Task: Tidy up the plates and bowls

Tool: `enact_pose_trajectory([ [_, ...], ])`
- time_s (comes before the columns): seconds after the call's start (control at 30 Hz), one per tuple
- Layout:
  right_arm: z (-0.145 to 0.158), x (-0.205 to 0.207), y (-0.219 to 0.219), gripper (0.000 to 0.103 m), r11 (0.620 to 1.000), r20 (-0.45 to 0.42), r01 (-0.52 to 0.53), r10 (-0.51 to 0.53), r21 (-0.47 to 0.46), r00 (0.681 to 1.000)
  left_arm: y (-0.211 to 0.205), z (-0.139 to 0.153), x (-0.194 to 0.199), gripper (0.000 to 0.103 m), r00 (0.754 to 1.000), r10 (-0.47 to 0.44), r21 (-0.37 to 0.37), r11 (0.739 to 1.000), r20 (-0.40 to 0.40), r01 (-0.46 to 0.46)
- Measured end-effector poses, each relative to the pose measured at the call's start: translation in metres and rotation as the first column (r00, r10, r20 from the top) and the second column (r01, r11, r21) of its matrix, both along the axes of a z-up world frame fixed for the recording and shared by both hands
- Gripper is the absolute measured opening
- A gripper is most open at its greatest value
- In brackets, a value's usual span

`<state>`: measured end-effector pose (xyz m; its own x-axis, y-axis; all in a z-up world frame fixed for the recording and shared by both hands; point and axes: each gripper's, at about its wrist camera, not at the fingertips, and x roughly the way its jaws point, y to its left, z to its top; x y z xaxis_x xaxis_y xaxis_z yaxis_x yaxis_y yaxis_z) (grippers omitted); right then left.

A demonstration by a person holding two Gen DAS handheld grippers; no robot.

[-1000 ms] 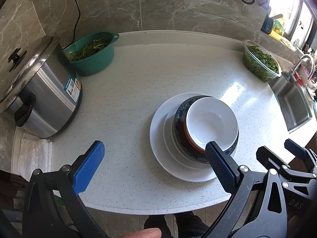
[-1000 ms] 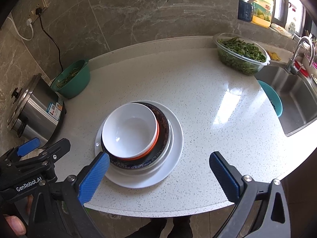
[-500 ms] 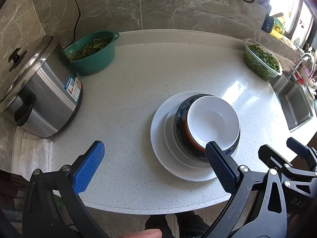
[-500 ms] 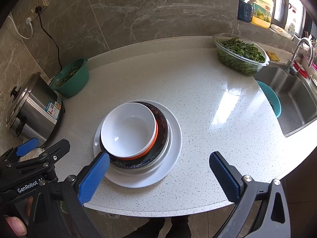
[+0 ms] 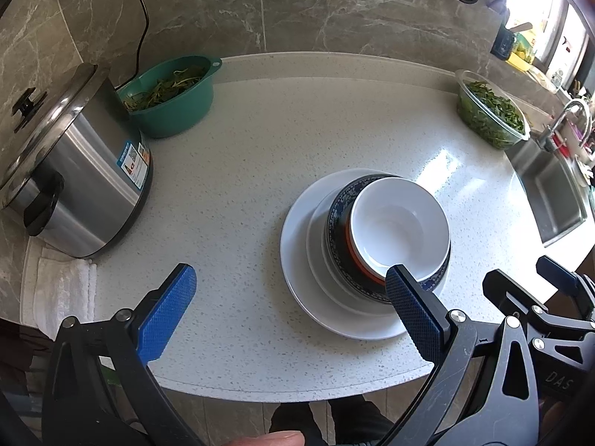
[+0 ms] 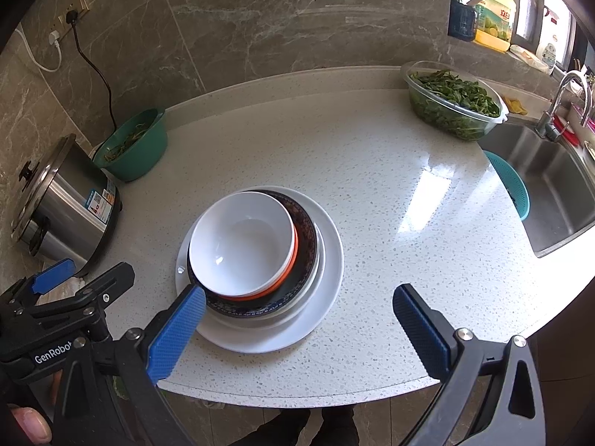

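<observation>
Rice cooker (image 5: pixel 74 171) is sitting far left, sticker text unreadable; the left gripper (image 5: pixel 286 297), marked "GenRobot", is hovering with fingers spread wide, holding nothing. White bowl (image 6: pixel 241 241) is resting atop the nested stack on the large white plate (image 6: pixel 327 282), mid-counter (image 6: pixel 372 171). Right gripper (image 6: pixel 297 327) is gaping empty too, "DAS" showing on its frame.

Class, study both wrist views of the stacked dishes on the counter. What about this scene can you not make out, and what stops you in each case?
- Stack count: the white bowl covers the dishes nested under it in both views; only rims show.
- Large plate: the left gripper finger hides its near edge in the left view.
- Rice cooker label: too small to read.
- Sink: cut off by the image edge.
</observation>
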<state>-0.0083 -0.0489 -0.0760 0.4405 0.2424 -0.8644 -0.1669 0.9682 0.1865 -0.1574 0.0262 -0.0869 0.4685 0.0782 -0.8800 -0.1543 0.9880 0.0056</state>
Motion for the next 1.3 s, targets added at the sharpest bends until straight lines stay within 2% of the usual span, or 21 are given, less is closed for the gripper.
enact_pose_trajectory([
  [1.3, -0.0012, 0.0085, 0.0039, 0.103, 1.0, -0.007, -0.012, 0.012, -0.003, 1.0, 0.0009, -0.0034, 0.0089, 0.103, 1.0, 0.002, 0.005, 1.0, -0.005, -0.002],
])
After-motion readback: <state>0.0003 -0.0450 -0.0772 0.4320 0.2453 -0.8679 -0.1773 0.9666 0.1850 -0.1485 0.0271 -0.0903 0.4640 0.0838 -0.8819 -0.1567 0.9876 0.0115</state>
